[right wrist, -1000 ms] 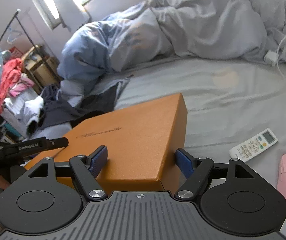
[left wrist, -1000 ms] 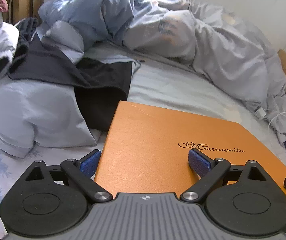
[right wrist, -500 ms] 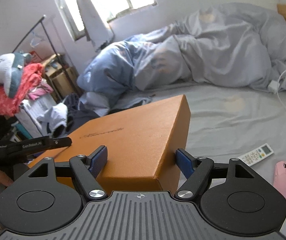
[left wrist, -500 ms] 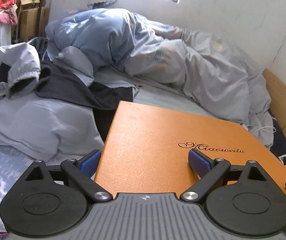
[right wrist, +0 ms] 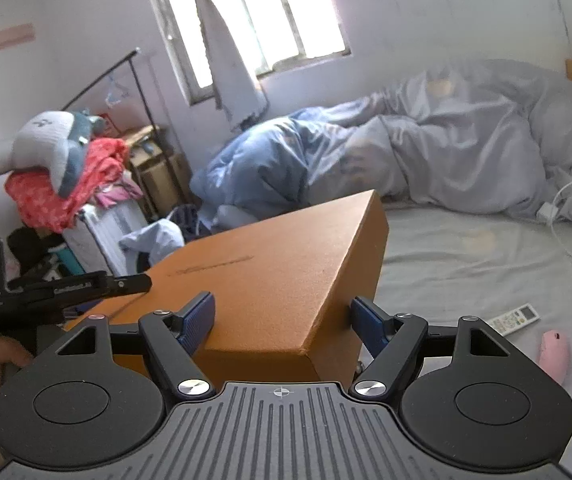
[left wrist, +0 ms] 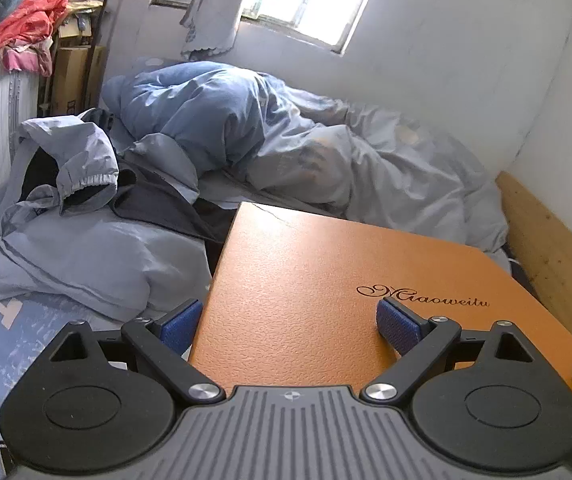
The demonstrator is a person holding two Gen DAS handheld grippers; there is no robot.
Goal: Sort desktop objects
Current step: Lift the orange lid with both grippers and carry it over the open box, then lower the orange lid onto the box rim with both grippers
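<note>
Left gripper: blue pads spread wide, one at each side of the near corner of a textured orange cardboard box lid with dark script lettering; whether the pads actually pinched the lid, could not tell. Right gripper: pads likewise wide, straddling the opposite corner of the same lid, contact uncertain.

In the right wrist view the lid sat raised above the grey bedsheet, carried between both tools, tilted.

At 3 o'clock, low, lay a white remote control and a pink computer mouse, near each other. At 12 o'clock, far, a rumpled blue-grey duvet.

Risk, as judged: corner holds on a broad, smooth lid were marginal; uneven pull between hands could twist it loose and drop it onto the remote or mouse.
</note>
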